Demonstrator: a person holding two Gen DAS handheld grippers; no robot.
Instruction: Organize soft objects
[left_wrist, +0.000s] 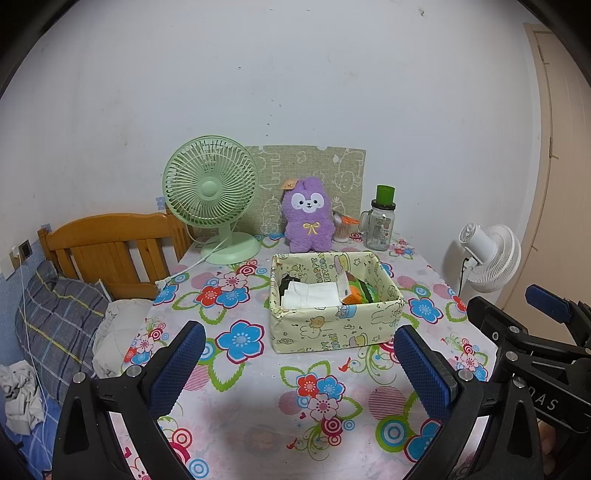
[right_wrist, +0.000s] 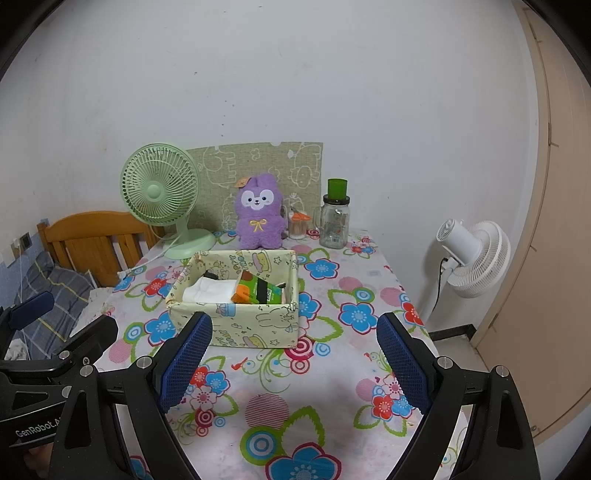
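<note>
Hovering above a flower-patterned tablecloth (left_wrist: 258, 406), the left gripper (left_wrist: 299, 365) has its 2 blue-padded jaws spread wide, holding nothing. The right gripper (right_wrist: 295, 363) hangs beside it, just to its right, jaws likewise spread and empty. Ahead of both pairs of jaws, a pale yellow fabric storage box (left_wrist: 332, 325) printed with cartoon animals sits on the table. Seen from the left wrist, it lies beyond and between the fingertips, closer to the right jaw; seen from the right wrist, it lies just past the left jaw. Inside it are folded white cloths (left_wrist: 314, 295) toward the left and an orange and green packet (right_wrist: 258, 290) leaning toward the right. Farther beyond the box, a purple plush bunny (left_wrist: 308, 218) sits upright against a patterned board at the wall. Left of the bunny stands a green desk fan (left_wrist: 210, 192); right of it stands a glass jar with a green lid (left_wrist: 380, 221). A white floor fan (right_wrist: 472, 258) stands off the table, past the right jaw.
</note>
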